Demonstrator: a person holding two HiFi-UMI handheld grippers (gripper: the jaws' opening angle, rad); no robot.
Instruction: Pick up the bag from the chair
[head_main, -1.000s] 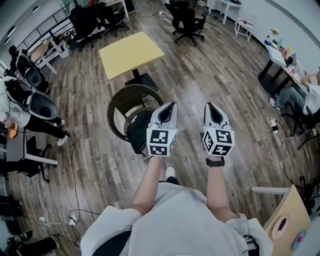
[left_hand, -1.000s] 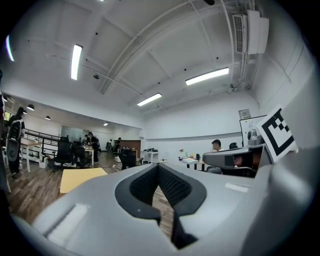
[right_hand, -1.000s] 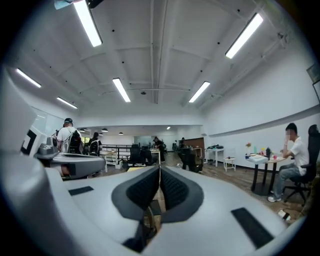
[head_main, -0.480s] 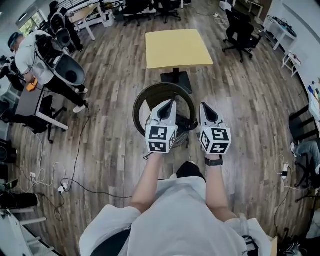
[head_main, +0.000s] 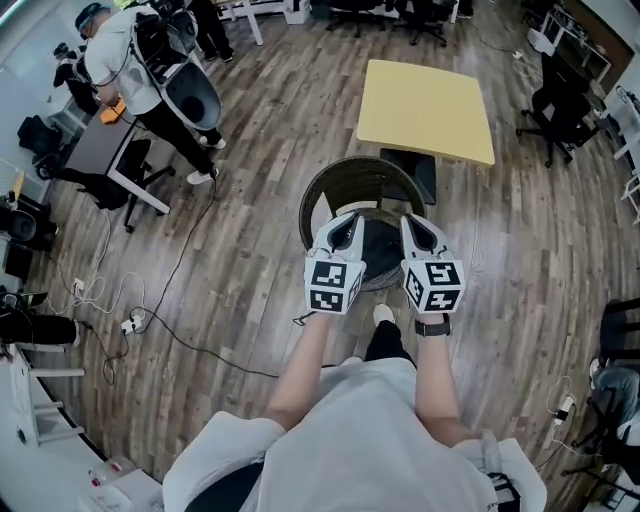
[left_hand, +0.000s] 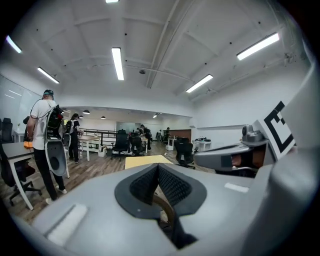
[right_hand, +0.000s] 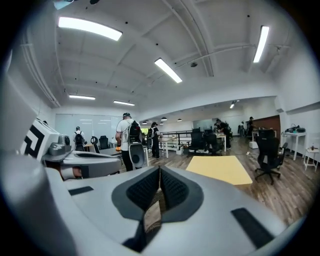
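In the head view a black bag lies on the seat of a round dark wicker chair. My left gripper and right gripper are held side by side over the chair's front edge, tips pointing at the bag, which shows between them. Both are shut with nothing in them. In the left gripper view the jaws meet and the view runs level across the room; the bag is hidden there. The right gripper view shows its jaws pressed together too.
A yellow square table stands just behind the chair, also seen as the yellow table. A person with a backpack stands by a desk at the far left. Cables trail on the wood floor. Office chairs stand at the right.
The head view has swung so that the chair and table have shifted from the left to the centre. Both grippers now sit over the chair's front edge, still shut.
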